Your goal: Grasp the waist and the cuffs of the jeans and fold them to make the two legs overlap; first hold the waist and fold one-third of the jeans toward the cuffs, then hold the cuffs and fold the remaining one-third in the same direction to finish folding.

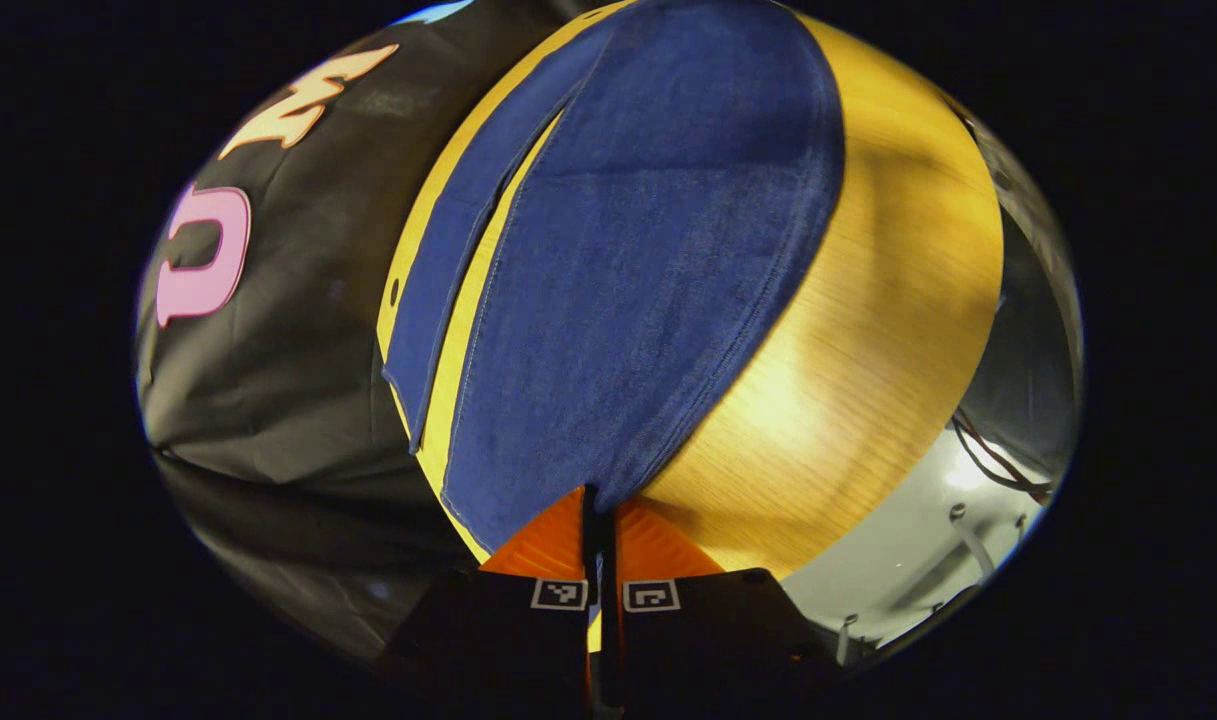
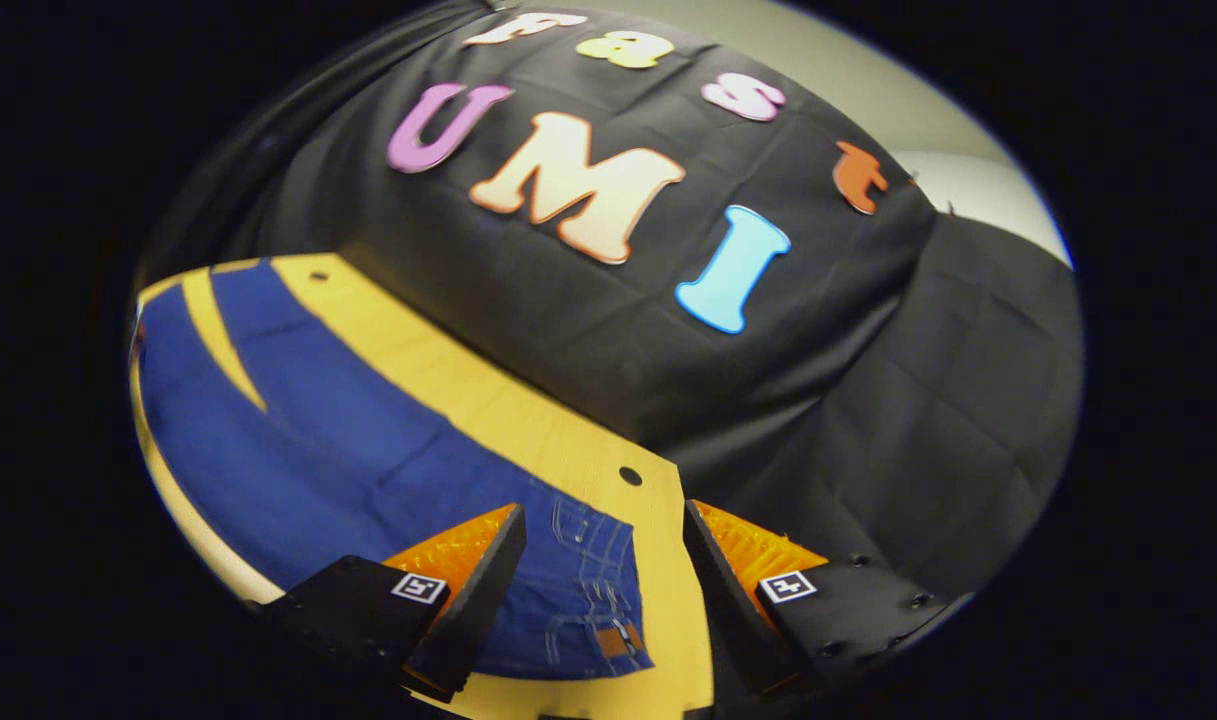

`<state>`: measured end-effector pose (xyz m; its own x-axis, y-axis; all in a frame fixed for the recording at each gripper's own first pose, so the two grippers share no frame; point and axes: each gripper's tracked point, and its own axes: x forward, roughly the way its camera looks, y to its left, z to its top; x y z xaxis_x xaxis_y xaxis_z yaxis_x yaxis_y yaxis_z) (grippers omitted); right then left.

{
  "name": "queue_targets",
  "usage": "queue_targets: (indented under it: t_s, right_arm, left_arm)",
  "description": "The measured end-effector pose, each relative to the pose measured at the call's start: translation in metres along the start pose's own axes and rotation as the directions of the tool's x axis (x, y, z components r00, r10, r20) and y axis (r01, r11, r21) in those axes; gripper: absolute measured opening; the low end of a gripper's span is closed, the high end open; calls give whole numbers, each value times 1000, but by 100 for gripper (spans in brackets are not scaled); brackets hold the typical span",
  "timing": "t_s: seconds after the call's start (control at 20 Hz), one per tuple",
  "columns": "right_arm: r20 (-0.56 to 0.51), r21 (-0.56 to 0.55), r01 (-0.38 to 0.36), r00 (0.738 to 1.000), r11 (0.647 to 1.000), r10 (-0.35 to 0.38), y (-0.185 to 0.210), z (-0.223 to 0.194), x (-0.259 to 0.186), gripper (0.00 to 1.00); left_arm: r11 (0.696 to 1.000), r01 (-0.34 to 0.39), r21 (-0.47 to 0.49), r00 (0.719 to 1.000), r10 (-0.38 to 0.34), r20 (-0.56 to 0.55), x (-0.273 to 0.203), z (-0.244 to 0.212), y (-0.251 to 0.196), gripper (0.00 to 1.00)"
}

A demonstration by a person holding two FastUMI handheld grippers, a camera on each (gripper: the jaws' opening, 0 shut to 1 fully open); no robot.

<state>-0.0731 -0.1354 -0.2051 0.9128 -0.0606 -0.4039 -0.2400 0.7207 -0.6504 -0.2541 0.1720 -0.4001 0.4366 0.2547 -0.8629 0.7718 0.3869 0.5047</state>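
Dark blue jeans [image 1: 648,260] lie flat on a yellow wooden table [image 1: 868,330], the two legs side by side with a thin gap between them. My left gripper [image 1: 598,495] is at the near cuff, its orange fingers closed together on the cuff's corner. In the right gripper view the jeans [image 2: 348,450] stretch off to the left, and the waist [image 2: 593,600] with its belt loops and brown patch lies between the fingers. My right gripper [image 2: 603,510] stands open just above the waist, one finger over the denim, the other over the table's far edge.
The booth's black cloth [image 2: 768,420] hangs close behind the table's far edge. A small round hole [image 2: 630,475] sits in the tabletop near the waist. Bare wood [image 1: 848,400] lies right of the legs; beyond it are a pale floor and cables [image 1: 988,460].
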Motion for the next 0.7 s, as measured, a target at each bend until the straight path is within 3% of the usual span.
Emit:
queue_targets:
  t_s: [0.25, 0.4, 0.45, 0.7]
  right_arm:
    - [-38, -236, -68, 997, 969, 61, 28, -49, -29, 98]
    - [-50, -402, -131, 991, 906, 121, 49, -74, -37, 100]
    - [-60, -445, -151, 989, 883, 138, 56, -85, -37, 97]
    - [-147, -568, -247, 969, 785, 198, 78, -144, -30, 97]
  left_arm:
    - [1000, 16, -19, 999, -16, -27, 1, -3, -2, 0]
    - [999, 19, -26, 999, -20, -40, -2, -1, -1, 0]
    - [999, 25, -34, 999, -26, -40, -3, 0, -2, 0]
    - [999, 24, -47, 997, -27, -66, -9, -1, 3, 0]
